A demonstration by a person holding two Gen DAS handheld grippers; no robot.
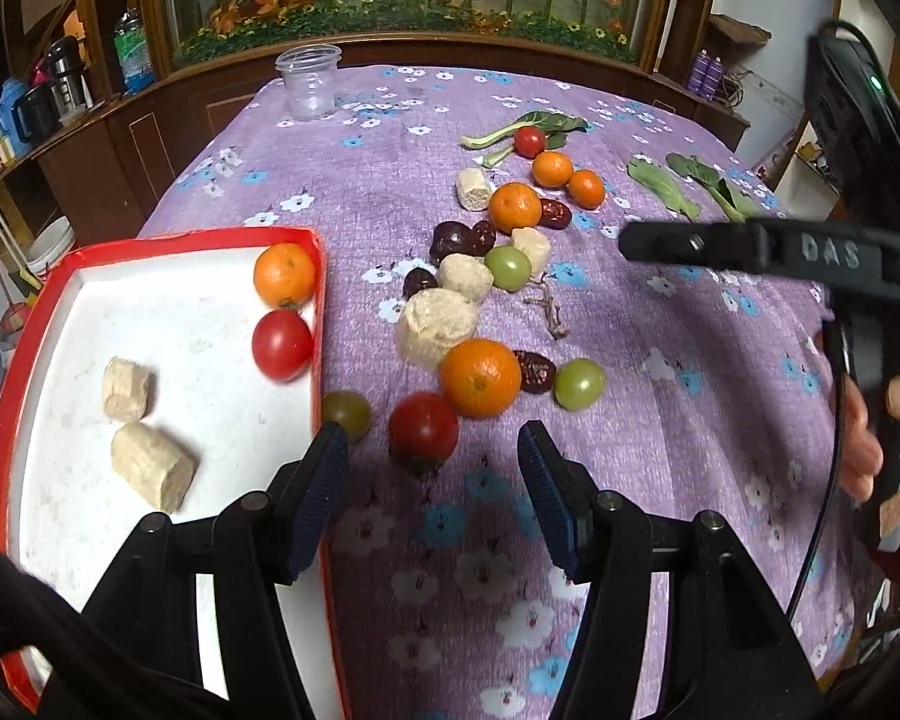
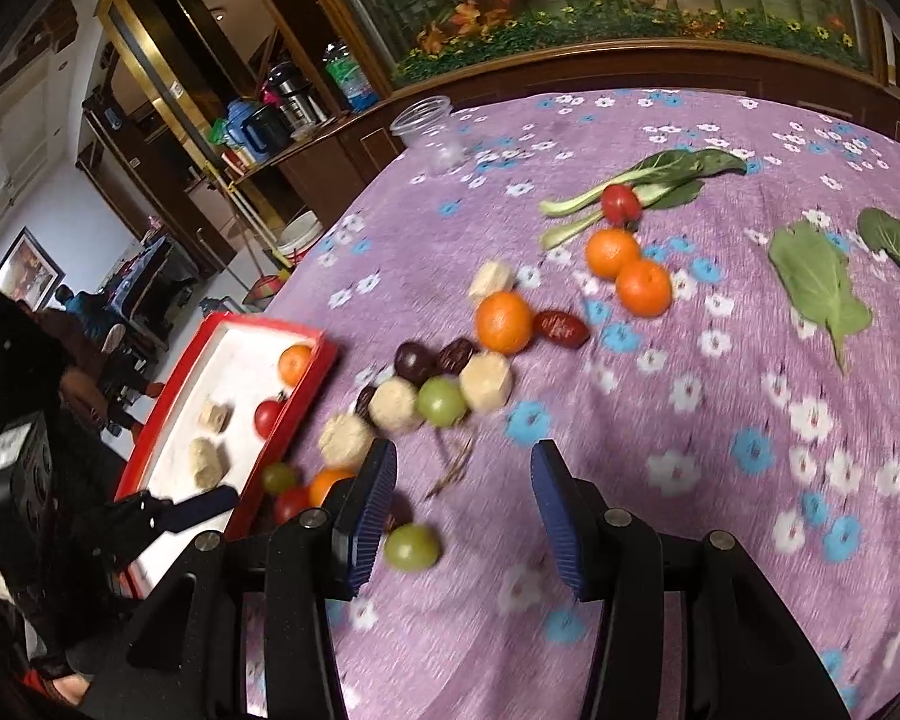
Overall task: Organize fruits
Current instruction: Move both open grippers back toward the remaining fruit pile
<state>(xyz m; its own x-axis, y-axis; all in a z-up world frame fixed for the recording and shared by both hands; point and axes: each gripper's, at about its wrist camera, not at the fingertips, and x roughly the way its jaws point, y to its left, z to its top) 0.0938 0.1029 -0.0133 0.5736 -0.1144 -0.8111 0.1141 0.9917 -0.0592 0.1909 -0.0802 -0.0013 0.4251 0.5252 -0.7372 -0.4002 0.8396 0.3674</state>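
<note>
- Red cherry tomato (image 1: 423, 432) sits on the purple flowered cloth (image 1: 660, 408), just ahead of our left gripper (image 1: 432, 450) and between the lines of its fingers; we judge it the next pick.
- Our left gripper's jaws stand well apart with nothing between the pads, and the left finger (image 1: 321, 480) hangs over the red rim of the tray (image 1: 6, 360).
- Our right gripper (image 2: 462, 480) is also parted and empty, above bare cloth, with a green tomato (image 2: 413, 546) beside its left finger; that view is blurred.
- To do the pick well, we would shift the left gripper a little away from the tray so the finger clears the rim, centre the tomato, then close gently: the skin looks smooth and it may roll or squirt out.
- We would watch the dark green tomato (image 1: 348, 414) touching the tray wall and the large orange (image 1: 480, 377) close behind, so neither gets nudged.
- Inside the tray we count four things: one orange (image 1: 285, 273), one red tomato (image 1: 282, 344), and two pale cylinder pieces (image 1: 127, 389).
- On the cloth we count four oranges, two red tomatoes, three green tomatoes and four pale pieces.
- Dark red dates (image 1: 535, 371) number about six, though the clustered ones are hard to separate.
- Leafy greens (image 1: 660, 186) lie at the far side; we make out roughly four leaves.
- One clear plastic cup (image 1: 309, 81) stands at the far edge.
</note>
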